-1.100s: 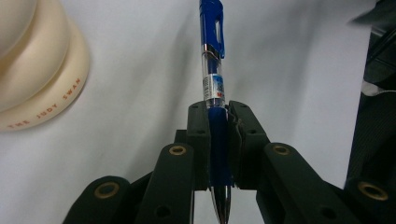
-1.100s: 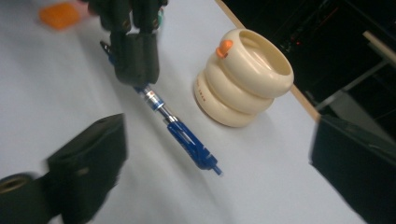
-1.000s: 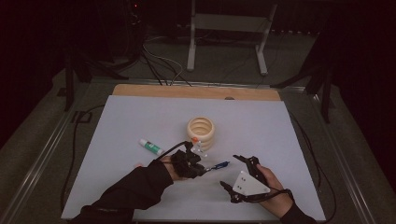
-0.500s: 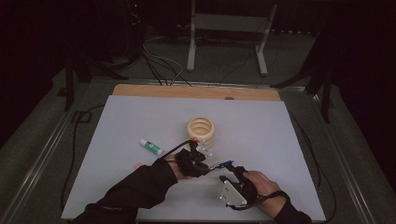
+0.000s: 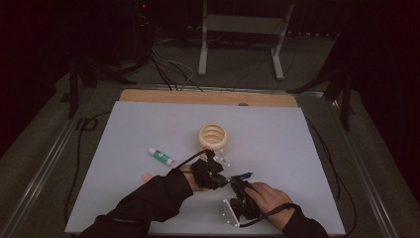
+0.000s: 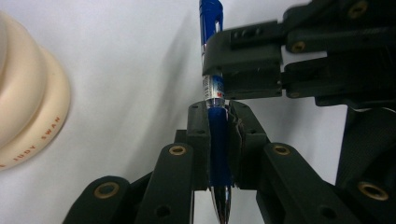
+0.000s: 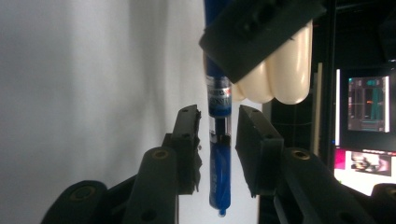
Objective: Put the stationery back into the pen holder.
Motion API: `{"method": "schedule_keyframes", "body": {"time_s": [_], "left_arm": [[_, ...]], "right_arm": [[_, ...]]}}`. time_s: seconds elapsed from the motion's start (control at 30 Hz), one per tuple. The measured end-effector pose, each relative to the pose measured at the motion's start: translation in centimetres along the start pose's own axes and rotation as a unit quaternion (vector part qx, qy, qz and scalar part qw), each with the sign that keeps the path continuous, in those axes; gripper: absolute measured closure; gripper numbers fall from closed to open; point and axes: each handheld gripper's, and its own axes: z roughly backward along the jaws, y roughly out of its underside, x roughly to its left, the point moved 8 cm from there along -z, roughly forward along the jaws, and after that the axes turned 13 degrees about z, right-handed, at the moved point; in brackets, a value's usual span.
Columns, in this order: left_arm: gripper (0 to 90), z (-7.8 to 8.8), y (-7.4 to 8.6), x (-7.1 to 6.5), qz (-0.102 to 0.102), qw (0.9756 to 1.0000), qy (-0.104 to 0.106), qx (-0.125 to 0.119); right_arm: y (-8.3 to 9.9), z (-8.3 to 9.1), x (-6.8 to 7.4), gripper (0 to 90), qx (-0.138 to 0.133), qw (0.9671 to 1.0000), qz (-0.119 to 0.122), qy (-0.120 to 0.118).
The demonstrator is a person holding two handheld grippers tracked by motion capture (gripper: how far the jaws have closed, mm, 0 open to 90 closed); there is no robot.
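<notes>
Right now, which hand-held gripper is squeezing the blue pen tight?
The left hand-held gripper: its pads press the blue pen. The right hand-held gripper shows gaps beside it.

The right claw (image 5: 236, 184) has come in from the table's right side toward the left claw (image 5: 223, 174) and now sits just beside it, around the free end of the blue pen (image 6: 217, 140). Its jaws have just been closing with the pen's barrel between them. In the right gripper view a narrow gap shows on each side.

Right claw (image 7: 219, 140) closing around blue pen (image 7: 218, 116), left claw (image 7: 261, 28) gripping it
</notes>
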Motion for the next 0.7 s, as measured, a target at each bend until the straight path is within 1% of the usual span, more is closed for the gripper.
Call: {"method": "schedule_keyframes", "body": {"time_s": [0.03,0.1,0.17,0.33,0.4,0.43,0.5,0.53,0.57,0.6,0.63,0.67,0.7], "left_arm": [[80.9,-0.02,-0.01,0.01,0.000,1.0000,-0.001,0.000],[80.9,-0.05,0.01,0.01,0.000,1.0000,-0.001,0.002],[80.9,-0.05,0.01,0.05,0.002,1.0000,0.000,0.002],[80.8,0.01,-0.11,0.11,0.008,1.0000,0.002,0.001],[80.8,-0.02,-0.15,0.09,0.010,0.9999,0.004,-0.001],[80.7,-0.05,-0.16,0.10,0.012,0.9999,0.006,-0.001],[80.2,-0.09,-0.16,0.12,0.007,0.9999,0.009,-0.005],[79.4,-0.07,-0.17,0.15,0.007,0.9999,0.011,-0.007],[77.8,-0.03,-0.16,0.06,0.006,0.9998,0.016,-0.009],[69.5,0.00,-0.16,-0.04,0.002,0.9998,0.017,-0.011],[63.7,0.01,-0.13,-0.07,-0.001,0.9999,0.010,-0.012],[61.6,0.12,-0.09,-0.09,-0.005,0.9999,0.008,-0.012],[61.3,0.23,-0.14,-0.24,0.001,0.9997,0.013,-0.019]], "right_arm": [[0.01,0.02,0.25,72.6,0.008,1.0000,-0.004,-0.001],[-0.03,-0.06,0.25,75.3,0.012,0.9999,0.006,0.001],[-0.01,-0.15,0.21,77.5,0.015,0.9998,0.009,0.006],[0.06,-0.19,0.12,78.7,0.019,0.9997,0.010,0.012],[0.08,-0.17,0.11,79.1,0.020,0.9997,0.010,0.010],[0.15,-0.15,0.06,79.2,0.022,0.9996,0.017,0.010],[0.17,-0.14,0.11,79.2,0.023,0.9997,0.012,0.006],[0.20,-0.14,0.08,79.3,0.024,0.9996,0.013,0.009],[0.18,-0.22,-0.18,79.3,0.018,0.9996,0.017,0.013],[0.28,-0.19,-0.23,79.3,0.019,0.9996,0.018,0.013],[0.35,-0.18,-0.28,79.4,0.021,0.9995,0.017,0.015],[0.49,-0.13,-0.13,79.4,0.026,0.9996,0.005,0.011],[0.57,-0.17,-0.31,79.4,0.024,0.9996,0.008,0.013]]}}
